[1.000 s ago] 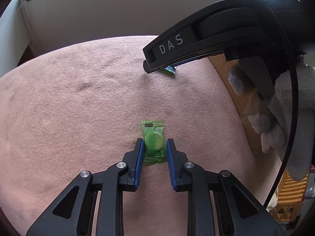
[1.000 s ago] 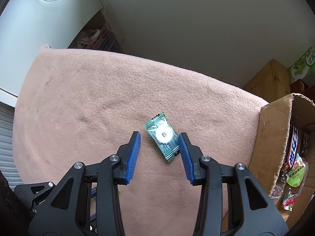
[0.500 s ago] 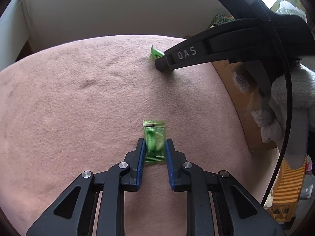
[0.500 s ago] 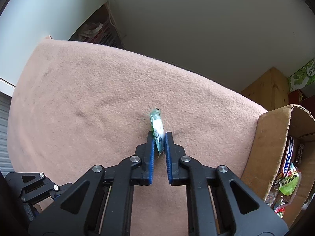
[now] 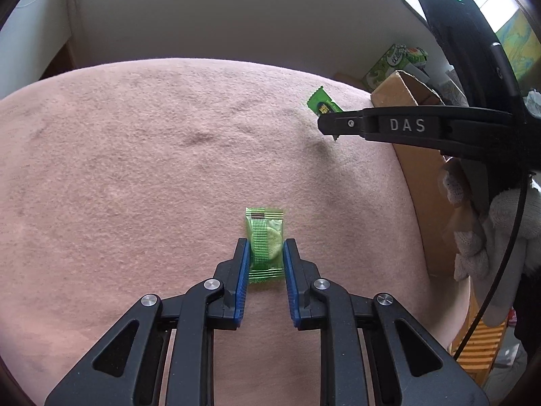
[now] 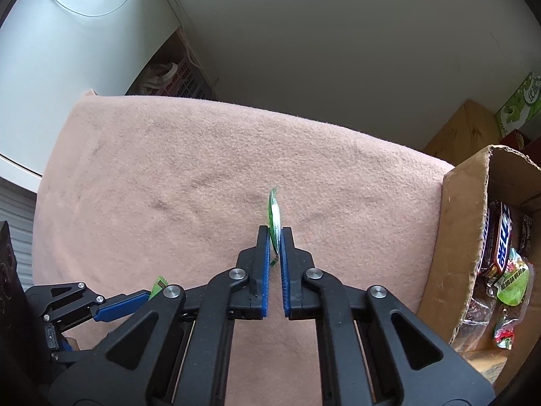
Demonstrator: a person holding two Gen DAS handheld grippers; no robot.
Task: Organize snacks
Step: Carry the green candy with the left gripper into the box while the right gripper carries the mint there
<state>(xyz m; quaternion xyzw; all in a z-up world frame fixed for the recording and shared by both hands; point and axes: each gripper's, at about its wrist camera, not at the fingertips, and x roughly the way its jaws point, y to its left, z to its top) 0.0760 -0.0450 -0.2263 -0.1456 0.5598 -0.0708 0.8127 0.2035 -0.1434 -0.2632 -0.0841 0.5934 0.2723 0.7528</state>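
Two claws each have a small green snack packet pinched between blue pads above a pink fleece cloth point(image 5: 142, 176) that covers the bench. The left claw point(image 5: 266, 252) is closed on a bright green packet point(image 5: 265, 245) lying flat between its pads, a pale round sweet showing through the wrapper and a striped seam at its far end. In the right wrist view that same claw sits at the near left, only a corner of its packet peeking out. The right claw point(image 6: 275, 238) has just been closing, and its jaws are now nearly together on a second green packet point(image 6: 274, 213), held on edge so that it sticks out thin and upright past the fingertips. Seen from the left wrist view, this claw reaches in from the right with "DAS" printed on its black finger, the packet's green end showing at its tip on the far right of the cloth. A hand in a white knit glove point(image 5: 487, 223) holds the right tool. To the right of the cloth stands an open cardboard box point(image 6: 453, 237) with wrapped snack bars and packets point(image 6: 503, 250) inside. Farther off to the right stands a green printed carton point(image 5: 394, 64).
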